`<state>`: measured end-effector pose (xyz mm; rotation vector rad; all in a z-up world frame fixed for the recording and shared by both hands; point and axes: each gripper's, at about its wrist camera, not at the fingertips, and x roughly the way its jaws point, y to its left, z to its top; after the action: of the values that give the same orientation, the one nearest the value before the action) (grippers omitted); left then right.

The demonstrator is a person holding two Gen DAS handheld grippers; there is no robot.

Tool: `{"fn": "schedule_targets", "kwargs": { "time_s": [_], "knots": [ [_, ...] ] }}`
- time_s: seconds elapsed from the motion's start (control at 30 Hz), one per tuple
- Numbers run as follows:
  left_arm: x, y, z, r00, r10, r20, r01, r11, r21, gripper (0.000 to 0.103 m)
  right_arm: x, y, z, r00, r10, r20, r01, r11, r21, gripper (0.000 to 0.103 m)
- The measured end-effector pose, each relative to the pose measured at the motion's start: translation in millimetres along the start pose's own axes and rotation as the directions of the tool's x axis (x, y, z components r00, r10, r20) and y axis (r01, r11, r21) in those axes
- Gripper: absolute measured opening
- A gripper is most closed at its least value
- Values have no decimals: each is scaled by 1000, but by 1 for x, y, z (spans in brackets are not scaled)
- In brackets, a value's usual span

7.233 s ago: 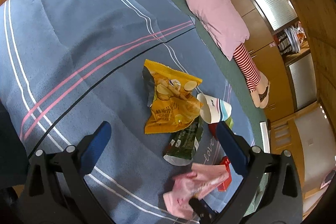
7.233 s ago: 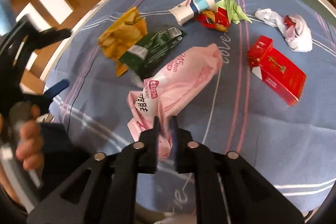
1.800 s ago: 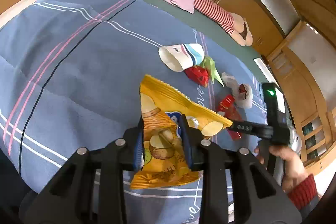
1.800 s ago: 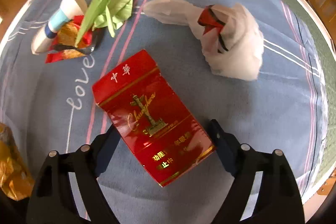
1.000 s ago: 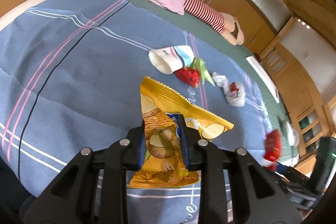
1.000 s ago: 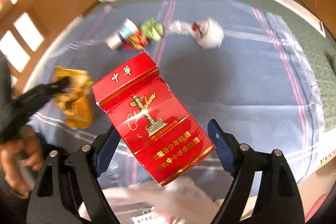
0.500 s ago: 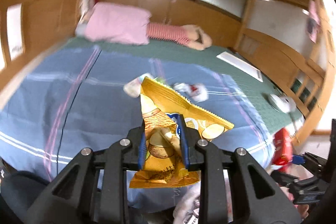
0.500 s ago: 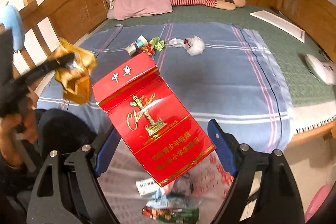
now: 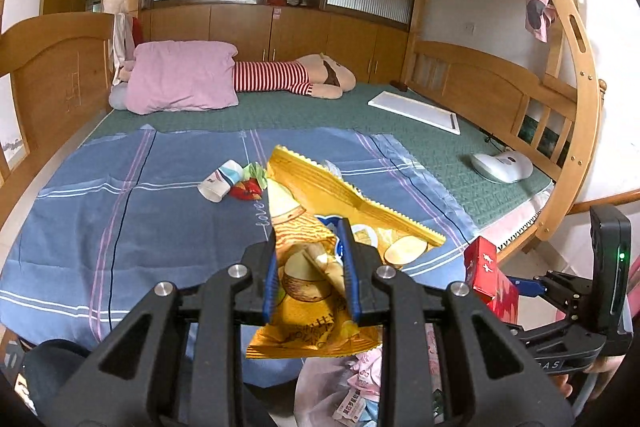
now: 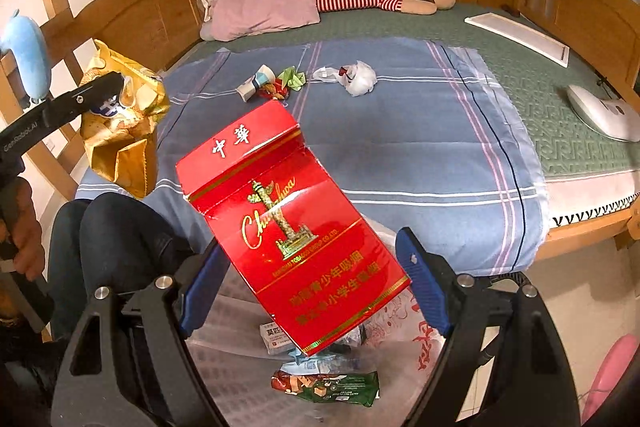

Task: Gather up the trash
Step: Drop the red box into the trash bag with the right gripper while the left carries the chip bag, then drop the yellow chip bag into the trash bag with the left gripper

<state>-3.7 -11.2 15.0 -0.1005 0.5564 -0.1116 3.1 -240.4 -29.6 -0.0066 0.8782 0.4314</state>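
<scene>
My left gripper (image 9: 309, 247) is shut on a crumpled yellow chip bag (image 9: 320, 195), held in the air off the bed's near edge. My right gripper (image 10: 308, 251) is shut on a red cigarette carton (image 10: 280, 211), its blue pads pressing on both sides. The carton hangs over a clear plastic trash bag (image 10: 400, 339) on the floor, which holds a green wrapper (image 10: 332, 389) and other scraps. On the blue bedspread (image 10: 400, 131) lie a paper cup (image 10: 256, 83), red and green wrappers (image 10: 294, 77) and a crumpled white plastic bag (image 10: 358, 77).
A pink pillow (image 9: 184, 79) and a striped plush toy (image 9: 288, 77) lie at the bed's far end. A white board (image 9: 416, 111) and a white device (image 9: 502, 167) rest on the green mat. A wooden bed frame (image 9: 560, 115) rises at the right. The person's knees (image 10: 112, 227) are beside the bag.
Both grippers have drawn back from the bedspread and risen, each still holding its item. The left one has rolled to level; the carton now hangs over the trash bag.
</scene>
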Motion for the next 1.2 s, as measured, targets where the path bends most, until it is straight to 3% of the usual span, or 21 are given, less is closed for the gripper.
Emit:
{"fn": "schedule_targets", "kwargs": {
  "time_s": [0.1,0.23,0.37,0.53,0.63,0.73,1.0,1.17,1.2],
  "knots": [
    [4,-2,-4,999,-14,-33,15,1000,8,27,5,-1,-6,999,-9,-36,8,1000,-13,81],
    [24,-7,-24,987,-57,-148,63,997,36,27,23,-5,-35,986,-29,-165,25,999,-24,82],
    [41,-10,-46,966,-89,-241,101,994,39,27,37,-23,-63,970,3,-245,18,996,82,82],
    [46,-13,-49,962,-100,-253,116,992,50,27,53,-14,-74,944,-29,-328,36,999,14,83],
    [50,-13,-52,956,-118,-269,134,990,41,27,45,-25,-69,959,-26,-284,46,997,65,92],
    [53,-14,-54,948,-137,-287,154,988,34,27,29,-49,-61,978,22,-209,20,980,197,95],
    [58,-33,-63,921,-208,-330,250,964,89,32,-2,-84,-47,997,1,-77,28,927,374,96],
    [54,-38,-65,926,-201,-321,248,962,112,72,1,-85,-43,997,8,-74,21,925,380,96],
    [54,-37,-64,927,-197,-318,242,964,109,74,1,-84,-43,997,11,-73,18,926,377,96]
  ]
}}
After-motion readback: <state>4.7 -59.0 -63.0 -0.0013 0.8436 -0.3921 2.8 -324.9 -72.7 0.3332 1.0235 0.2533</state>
